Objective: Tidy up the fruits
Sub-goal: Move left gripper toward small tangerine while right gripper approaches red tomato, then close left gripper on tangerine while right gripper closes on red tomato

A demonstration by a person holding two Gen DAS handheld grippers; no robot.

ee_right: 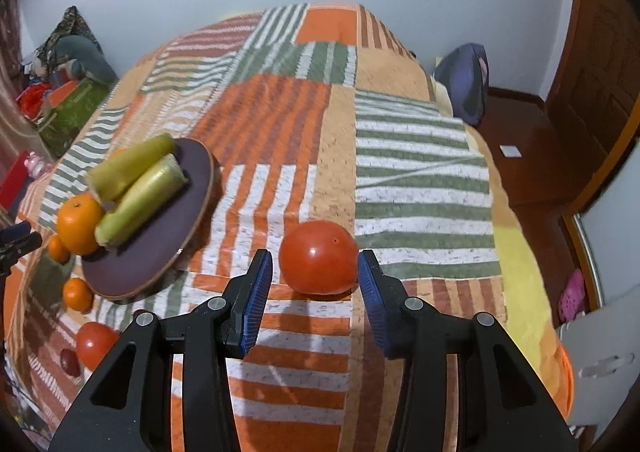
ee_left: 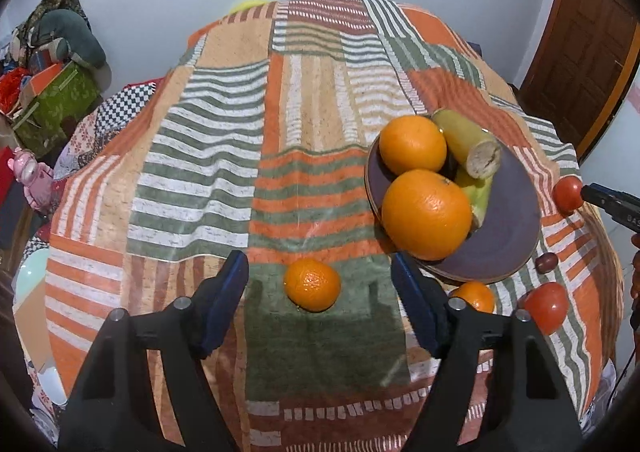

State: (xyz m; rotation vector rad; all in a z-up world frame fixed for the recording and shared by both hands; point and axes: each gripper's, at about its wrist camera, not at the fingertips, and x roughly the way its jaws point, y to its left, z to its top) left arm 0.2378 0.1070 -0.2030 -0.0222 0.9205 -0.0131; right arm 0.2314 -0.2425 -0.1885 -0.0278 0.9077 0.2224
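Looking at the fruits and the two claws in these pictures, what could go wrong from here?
1. The tomato sits between the open right claw pads on soft blanket; a hard squeeze may bruise it, or it may roll away.
2. The plate already holds two big oranges and bananas on uneven bedding, so adding fruit might tip it or push one off.
3. The small orange before the open left claw is round and could slip.

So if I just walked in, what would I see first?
Probably the dark plate on the stripy orange and green blanket, holding two big oranges and yellow-green banana pieces. Nearer, a small orange lies ahead of the open left gripper, and a red tomato sits between the right gripper's fingers.
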